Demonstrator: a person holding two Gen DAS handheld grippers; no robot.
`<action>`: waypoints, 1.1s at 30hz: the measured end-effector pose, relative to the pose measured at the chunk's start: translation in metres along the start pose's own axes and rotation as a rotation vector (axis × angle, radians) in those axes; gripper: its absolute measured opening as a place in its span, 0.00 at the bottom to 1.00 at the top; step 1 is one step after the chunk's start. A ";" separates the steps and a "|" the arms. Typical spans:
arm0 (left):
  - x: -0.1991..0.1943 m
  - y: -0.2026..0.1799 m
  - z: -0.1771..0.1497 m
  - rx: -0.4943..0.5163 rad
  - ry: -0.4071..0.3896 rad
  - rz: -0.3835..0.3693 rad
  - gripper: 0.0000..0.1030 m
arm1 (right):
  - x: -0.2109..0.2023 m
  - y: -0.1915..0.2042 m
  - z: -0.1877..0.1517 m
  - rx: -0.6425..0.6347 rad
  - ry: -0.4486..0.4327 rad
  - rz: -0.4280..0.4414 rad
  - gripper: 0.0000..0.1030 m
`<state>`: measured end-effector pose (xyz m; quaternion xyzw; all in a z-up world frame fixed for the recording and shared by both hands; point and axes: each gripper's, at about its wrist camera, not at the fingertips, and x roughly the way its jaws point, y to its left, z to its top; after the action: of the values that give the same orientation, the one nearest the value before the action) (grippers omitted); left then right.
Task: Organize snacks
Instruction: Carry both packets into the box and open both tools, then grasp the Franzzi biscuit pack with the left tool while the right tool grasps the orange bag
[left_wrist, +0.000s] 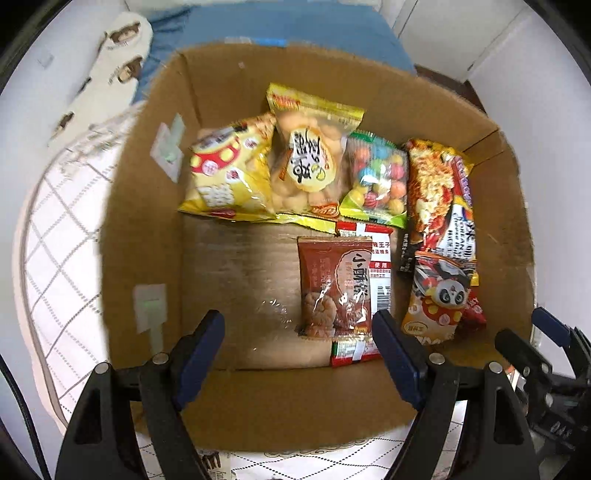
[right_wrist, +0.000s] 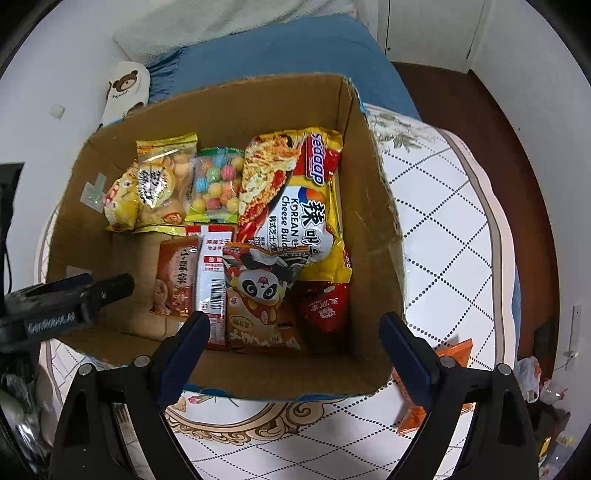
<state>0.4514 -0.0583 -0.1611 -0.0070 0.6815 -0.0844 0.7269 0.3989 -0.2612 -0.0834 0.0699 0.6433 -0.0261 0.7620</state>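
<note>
Both open, holding nothing: left gripper and right gripper over the cardboard box. Orange packet outside it looks light, crinkly, crushable; pinch the sealed edge.

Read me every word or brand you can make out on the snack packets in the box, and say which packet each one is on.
"sedaap", "KOREAN", "Cheese Bul…" (cut off): noodle packet.
"小麻花": brown packet.
"GenRobot.AI" (blurred): left tongs.
Barcode digits on the white-red packet: too small.
Panda packet, yellow packets: print too blurred.
</note>
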 end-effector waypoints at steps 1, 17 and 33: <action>-0.008 0.000 -0.007 -0.003 -0.025 0.000 0.79 | -0.003 0.000 -0.001 -0.002 -0.008 0.000 0.92; -0.106 -0.007 -0.077 0.009 -0.365 0.034 0.79 | -0.089 0.011 -0.049 -0.055 -0.242 -0.030 0.92; -0.172 -0.020 -0.136 0.020 -0.558 0.047 0.79 | -0.166 0.033 -0.103 -0.124 -0.409 -0.010 0.92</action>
<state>0.3046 -0.0405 0.0017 -0.0069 0.4543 -0.0689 0.8881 0.2738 -0.2224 0.0659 0.0130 0.4759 -0.0037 0.8794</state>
